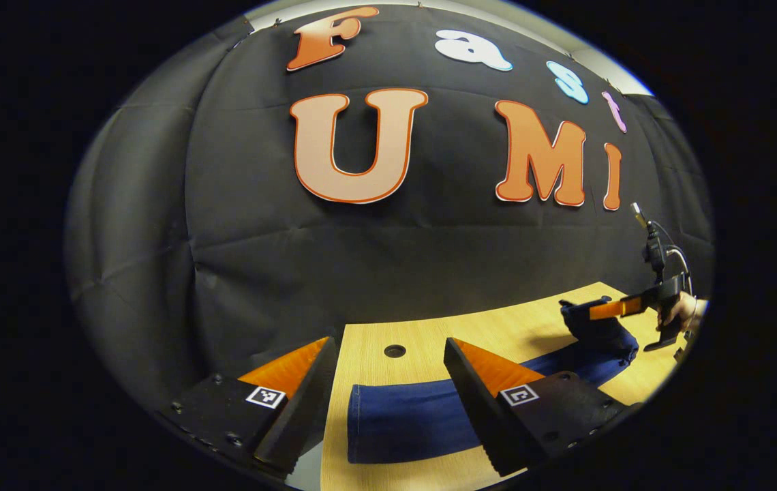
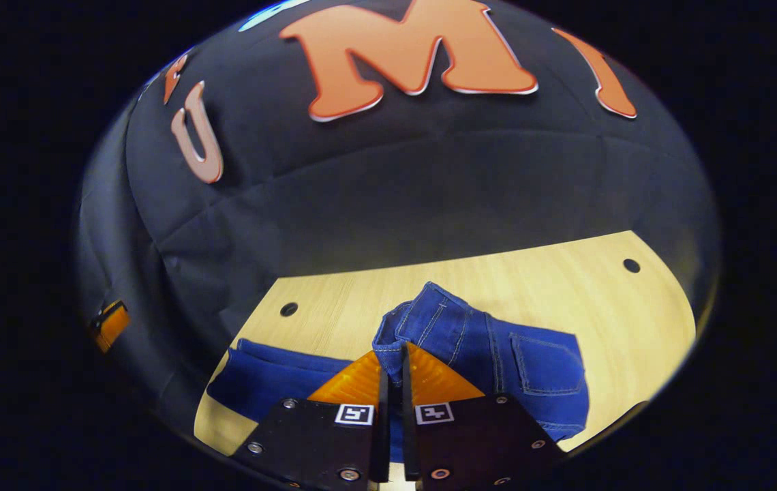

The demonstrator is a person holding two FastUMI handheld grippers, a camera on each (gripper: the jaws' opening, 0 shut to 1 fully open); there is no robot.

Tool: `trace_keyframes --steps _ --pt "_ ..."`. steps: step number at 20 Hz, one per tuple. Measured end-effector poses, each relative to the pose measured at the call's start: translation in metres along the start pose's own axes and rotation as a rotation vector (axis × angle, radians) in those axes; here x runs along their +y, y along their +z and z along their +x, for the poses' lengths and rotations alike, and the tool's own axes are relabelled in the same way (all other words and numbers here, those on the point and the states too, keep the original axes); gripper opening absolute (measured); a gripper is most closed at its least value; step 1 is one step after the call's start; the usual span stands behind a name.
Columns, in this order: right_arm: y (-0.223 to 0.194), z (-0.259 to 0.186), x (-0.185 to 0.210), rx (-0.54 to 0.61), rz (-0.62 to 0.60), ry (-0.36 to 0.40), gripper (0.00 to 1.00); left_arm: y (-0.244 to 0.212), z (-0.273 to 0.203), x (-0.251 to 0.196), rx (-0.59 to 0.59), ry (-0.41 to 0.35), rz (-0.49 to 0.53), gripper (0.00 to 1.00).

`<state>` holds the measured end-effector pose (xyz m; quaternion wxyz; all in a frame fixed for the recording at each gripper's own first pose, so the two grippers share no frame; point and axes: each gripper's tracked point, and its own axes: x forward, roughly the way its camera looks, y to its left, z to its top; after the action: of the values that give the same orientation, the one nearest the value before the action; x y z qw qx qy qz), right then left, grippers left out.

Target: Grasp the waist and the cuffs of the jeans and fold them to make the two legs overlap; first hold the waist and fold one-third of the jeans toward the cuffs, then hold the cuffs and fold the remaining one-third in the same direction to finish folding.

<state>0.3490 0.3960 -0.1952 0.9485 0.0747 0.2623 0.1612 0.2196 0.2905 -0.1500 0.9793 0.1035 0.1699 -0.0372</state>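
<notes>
Pinching the jeans' waist [image 2: 399, 334] — right gripper [image 2: 394, 368] clamped; left gripper [image 1: 388, 375] wide over cuffs [image 1: 388, 423].

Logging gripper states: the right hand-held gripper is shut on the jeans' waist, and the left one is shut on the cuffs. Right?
Not quite: the left hand-held gripper is open above the cuffs, as the left gripper view shows. The right hand-held gripper is shut on the jeans' waist.

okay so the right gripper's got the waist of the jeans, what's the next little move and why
Probably carry the waist toward the cuffs and lay it down. The right gripper is shut on the jeans at the lifted waistband, while the legs lie flat on the table. The left gripper is open above the cuff end, so the first third isn't folded yet.
</notes>
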Motion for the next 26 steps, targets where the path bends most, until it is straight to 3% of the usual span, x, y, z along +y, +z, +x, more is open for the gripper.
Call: trace_keyframes --steps 7,9,10,12,15,18,21,26 --pt "-0.097 0.036 0.024 0.174 -0.095 0.018 0.08 -0.026 0.004 0.007 0.044 0.015 -0.017 0.98" --pt "-0.103 0.04 0.022 0.176 -0.121 0.015 0.08 -0.029 0.004 0.009 0.059 0.02 -0.027 0.98" --pt "-0.103 0.041 0.03 0.177 -0.114 0.057 0.08 -0.034 0.004 0.01 0.062 0.019 -0.038 0.98" --pt "-0.115 0.035 0.04 0.211 -0.097 0.101 0.42 -0.041 0.007 0.014 0.069 0.028 -0.049 0.98" --pt "-0.098 0.023 0.037 0.182 -0.113 0.076 0.92 -0.043 0.002 0.027 0.073 0.055 -0.062 0.98" --pt "-0.072 0.009 0.025 0.146 -0.114 0.063 0.95 -0.055 -0.012 0.047 0.098 0.086 -0.137 0.98" --pt "-0.045 -0.004 0.021 0.114 -0.085 0.072 0.96 -0.074 -0.028 0.064 0.128 0.103 -0.285 0.99" --pt "-0.033 -0.021 0.026 0.124 -0.042 0.122 0.97 -0.137 -0.05 0.052 0.216 0.015 -0.756 0.97"
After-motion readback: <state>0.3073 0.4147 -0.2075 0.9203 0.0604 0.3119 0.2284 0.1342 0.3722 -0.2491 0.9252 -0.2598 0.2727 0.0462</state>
